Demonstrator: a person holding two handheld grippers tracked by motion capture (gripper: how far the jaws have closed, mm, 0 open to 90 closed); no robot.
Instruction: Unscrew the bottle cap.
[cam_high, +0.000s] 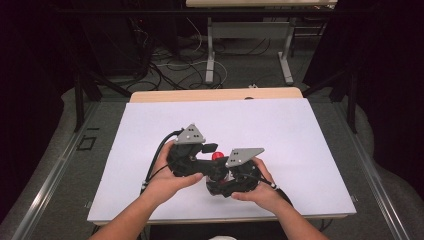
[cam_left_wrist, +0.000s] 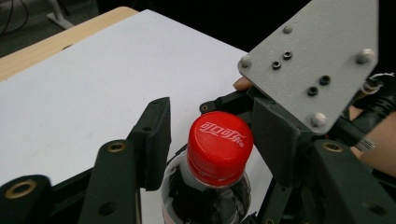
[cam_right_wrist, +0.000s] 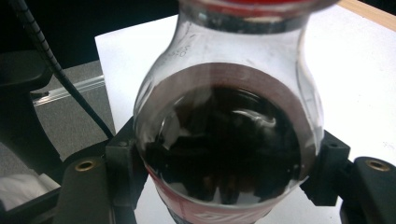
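The right gripper (cam_right_wrist: 219, 186) clamps the bottle (cam_right_wrist: 224, 140) by its body. The left gripper (cam_left_wrist: 212, 140) stands open, its 2 pads either side of the red cap (cam_left_wrist: 219, 145), not touching. Both hands meet low on the white table (cam_high: 280, 130); the bottle's base is hidden.

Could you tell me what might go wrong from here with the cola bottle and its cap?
The left gripper has its pads apart from the red cap, so closing off-centre could slip on it. The right gripper alone clamps the bottle, which holds dark liquid; if the cap loosens, it might spill onto the white table.
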